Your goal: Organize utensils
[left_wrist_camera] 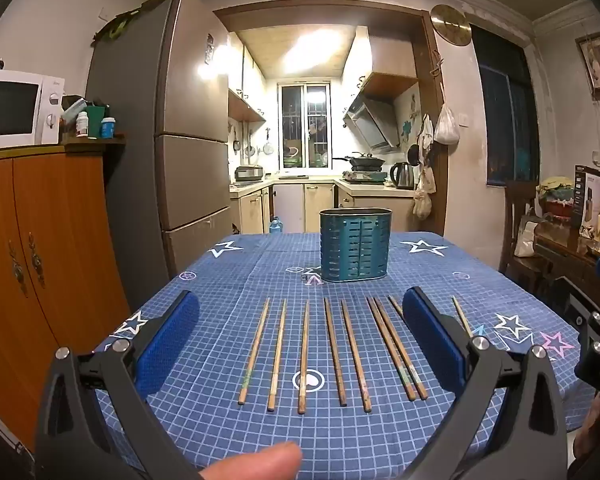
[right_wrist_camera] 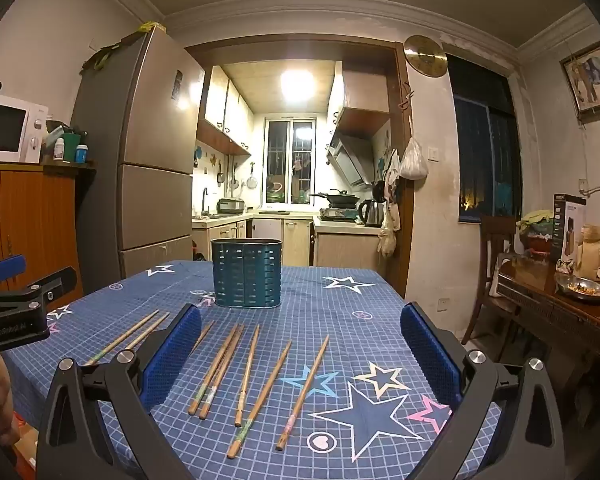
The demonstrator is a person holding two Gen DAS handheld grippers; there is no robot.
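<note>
Both my grippers are released, holding nothing: left gripper (left_wrist_camera: 300, 336), right gripper (right_wrist_camera: 300, 344). Wooden chopsticks (left_wrist_camera: 334, 350) lie in a row on the table (left_wrist_camera: 220, 420), long axes pointing away from me toward the teal slotted holder (left_wrist_camera: 355, 245) beyond. Left gripper sits squarest over them. Sticks look worn, with patterned handle ends.
</note>
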